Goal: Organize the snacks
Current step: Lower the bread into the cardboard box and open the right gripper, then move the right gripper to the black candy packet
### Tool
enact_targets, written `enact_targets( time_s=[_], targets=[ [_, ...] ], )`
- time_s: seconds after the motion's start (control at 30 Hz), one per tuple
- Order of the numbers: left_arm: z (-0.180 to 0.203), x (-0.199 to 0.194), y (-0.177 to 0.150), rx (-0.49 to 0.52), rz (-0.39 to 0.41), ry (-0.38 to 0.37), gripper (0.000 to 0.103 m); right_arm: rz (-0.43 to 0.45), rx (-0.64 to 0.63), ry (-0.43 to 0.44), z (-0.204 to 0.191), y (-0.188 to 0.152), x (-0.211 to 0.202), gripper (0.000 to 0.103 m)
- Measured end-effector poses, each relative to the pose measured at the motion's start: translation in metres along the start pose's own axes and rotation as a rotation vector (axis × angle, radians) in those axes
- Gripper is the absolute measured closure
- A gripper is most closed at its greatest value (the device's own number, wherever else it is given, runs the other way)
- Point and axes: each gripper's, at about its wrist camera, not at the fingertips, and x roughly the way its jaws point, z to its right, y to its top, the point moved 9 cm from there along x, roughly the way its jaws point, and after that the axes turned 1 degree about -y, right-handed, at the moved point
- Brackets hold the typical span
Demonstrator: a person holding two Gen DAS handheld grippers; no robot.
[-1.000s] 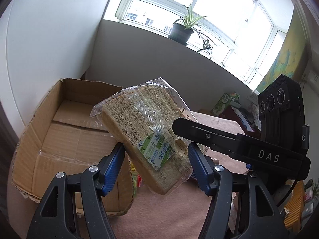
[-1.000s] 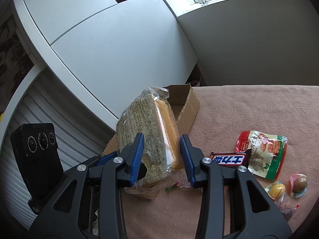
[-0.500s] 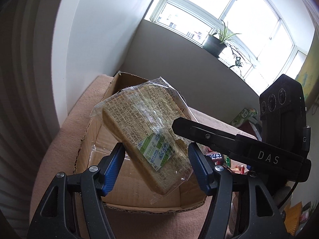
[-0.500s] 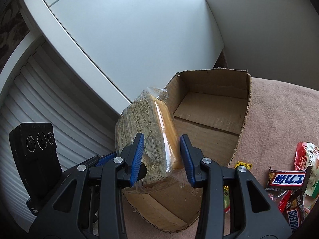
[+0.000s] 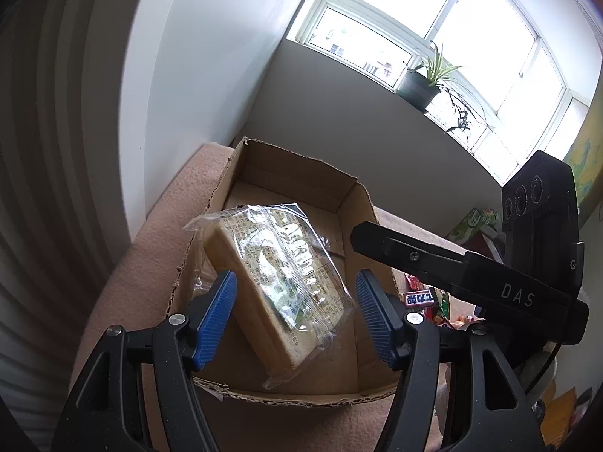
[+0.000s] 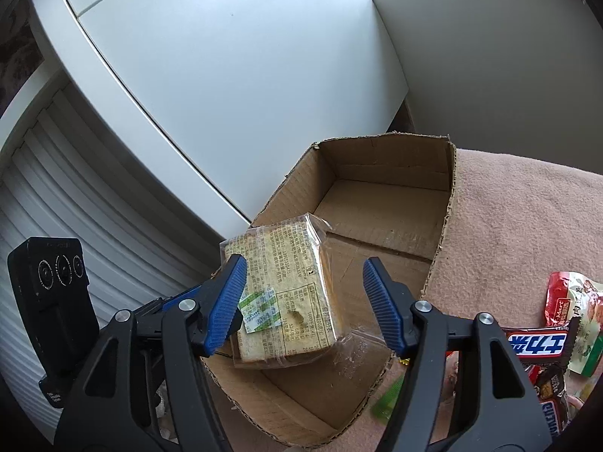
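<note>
Both tongs now spread apart, bread pack (image 5: 279, 286) released, lying tilted in cardboard box (image 6: 392, 203). Left tongs (image 5: 296, 316) and right tongs (image 6: 303, 303) straddle pack, long axis running away from both. Remaining snacks (image 6: 565, 320) on desk (image 6: 527, 218), nearer right tongs.

A loaf of sliced bread (image 5: 279, 290) (image 6: 286, 293) in a clear printed wrapper with a small green and white label lies inside an open cardboard box (image 5: 301, 180) (image 6: 380, 196). It leans tilted against the box's near left wall, one end raised. The box rests on a pink cloth. Right of the box lie more snacks: a chocolate bar (image 6: 537, 342) (image 5: 419, 298) and a red and green pouch (image 6: 573, 301).
</note>
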Motion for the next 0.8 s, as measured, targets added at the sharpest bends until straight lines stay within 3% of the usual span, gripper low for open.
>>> enact_targets(
  time_s=[0.47,0.6,0.8],
  targets=[
    [0.026,-0.003,-0.005,0.055,0.012,-0.032,0.039,0.065,-0.002,-0.101,0.044,-0.019,-0.073,0.031],
    [0.039,0.004,-0.012,0.082,-0.005,-0.036,0.039,0.116,0.007,-0.153,0.066,-0.023,-0.109,0.021],
    [0.07,0.012,-0.023,0.135,-0.03,-0.061,0.039,0.15,0.004,-0.243,0.099,-0.034,-0.149,0.02]
  ],
)
